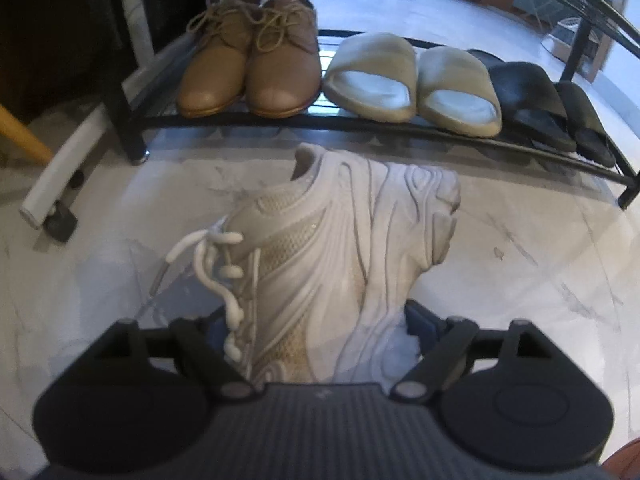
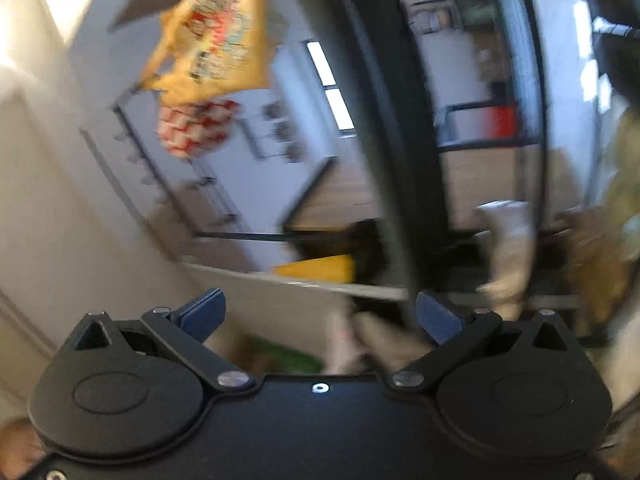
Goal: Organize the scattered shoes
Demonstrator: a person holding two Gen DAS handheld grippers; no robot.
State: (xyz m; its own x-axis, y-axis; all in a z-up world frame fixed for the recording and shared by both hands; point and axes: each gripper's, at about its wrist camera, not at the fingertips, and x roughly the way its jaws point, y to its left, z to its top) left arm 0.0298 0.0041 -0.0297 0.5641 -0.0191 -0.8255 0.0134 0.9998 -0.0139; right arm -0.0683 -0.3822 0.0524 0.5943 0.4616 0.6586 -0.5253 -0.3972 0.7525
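Observation:
My left gripper (image 1: 316, 332) is shut on a white chunky sneaker (image 1: 320, 248), gripped near its toe end, with the heel pointing away toward the rack and the sole to the right. It hangs above the marble floor in front of a low black shoe rack (image 1: 360, 126). On the rack stand a pair of tan lace-up shoes (image 1: 252, 60), a pair of beige slides (image 1: 412, 84) and a pair of black slides (image 1: 552, 112). My right gripper (image 2: 320, 316) is open and empty, tilted, with a blurred view of the room.
A white bar on a dark foot (image 1: 52, 184) and a wooden leg (image 1: 20, 136) lie left of the rack. In the right wrist view a thick black curved bar (image 2: 384, 140) passes close ahead, with a yellow cloth (image 2: 212, 36) beyond it.

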